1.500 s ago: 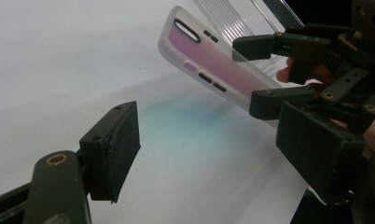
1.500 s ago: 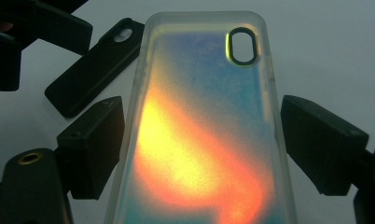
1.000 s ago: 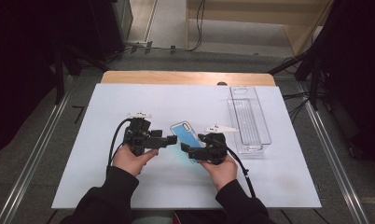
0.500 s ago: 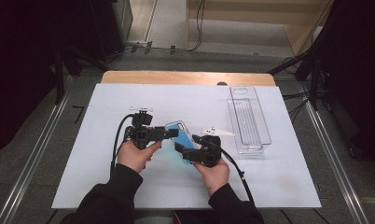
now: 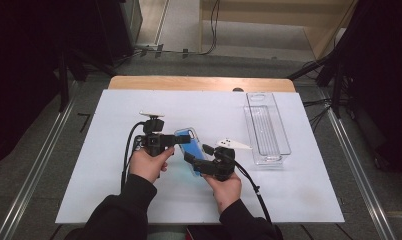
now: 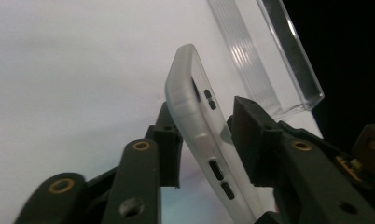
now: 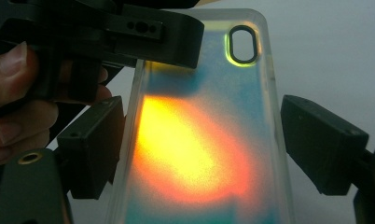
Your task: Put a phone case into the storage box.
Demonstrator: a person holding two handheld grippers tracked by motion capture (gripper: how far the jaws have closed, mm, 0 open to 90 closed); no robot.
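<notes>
White and matte, the surface [image 5: 289, 195] fills the middle of the high view, with a wooden strip [image 5: 201, 83] along its far edge and grey floor [image 5: 34, 150] with metal rails on both sides. At centre frame I hold a phone case [image 5: 189, 147] off the sheet between both tools. It is a soft, translucent shell with rounded corners: blue from above, frosted along its side with button cutouts in the left gripper view [image 6: 199, 116], and glowing orange to teal with an oval camera opening in the right gripper view [image 7: 199, 154].

My left gripper [image 5: 181, 139] is pinching the case near its upper end; its black jaws press both faces in its own view. My right gripper [image 5: 196, 159] sits at the case's lower end, and in its own view the jaws stand spread, the left pad close to the case's edge and the right one clear of it.

A clear, ribbed plastic tray [image 5: 266, 127], long and narrow, lies at right of centre, well apart from the case. Bare sheet stays open to the left and along the bottom of the frame.

Against half a second ago, the case has tilted more lengthwise and both hands sit slightly closer to me.
</notes>
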